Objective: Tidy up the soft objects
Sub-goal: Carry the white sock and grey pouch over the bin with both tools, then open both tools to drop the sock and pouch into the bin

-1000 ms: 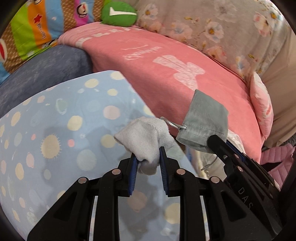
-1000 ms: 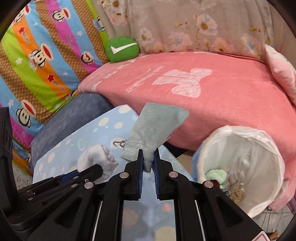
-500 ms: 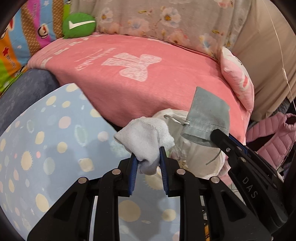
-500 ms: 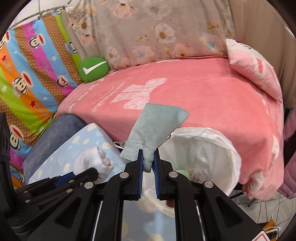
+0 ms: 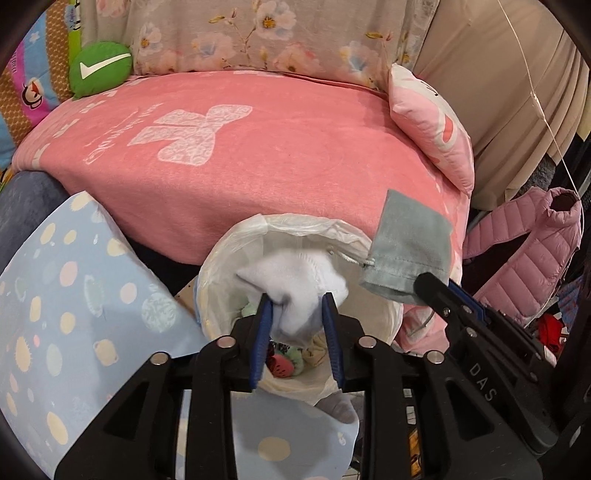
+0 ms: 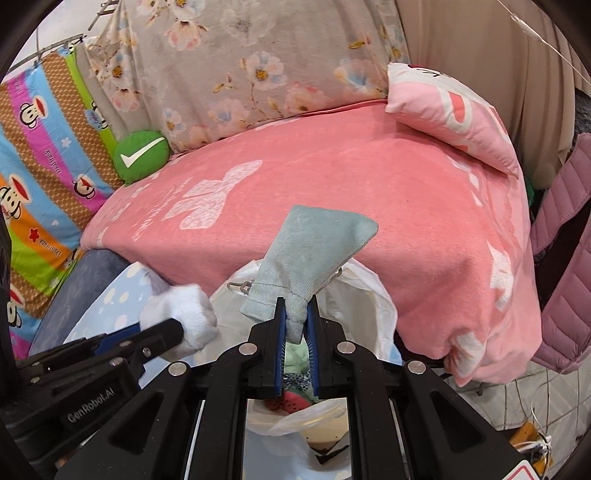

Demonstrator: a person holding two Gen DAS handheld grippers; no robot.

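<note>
Behind, pink blanket [image 5: 280, 173], floral cloth [image 5: 258, 33].

The lined bin [image 5: 295, 229] stands in front of the blanket-covered bed [image 5: 258, 155], with the dotted sheet [image 5: 74, 314] at its 9 o'clock. The sock [image 5: 295, 284] hangs over the bin's mouth; the pouch [image 5: 410, 251] is at the sock's 3 o'clock, over the rim. On the bed, the round cushion [image 5: 101, 68] lies at 10 o'clock and the pillow [image 5: 432, 125] at 2 o'clock. Small soft items [image 5: 288, 362] lie inside the bin.
</note>
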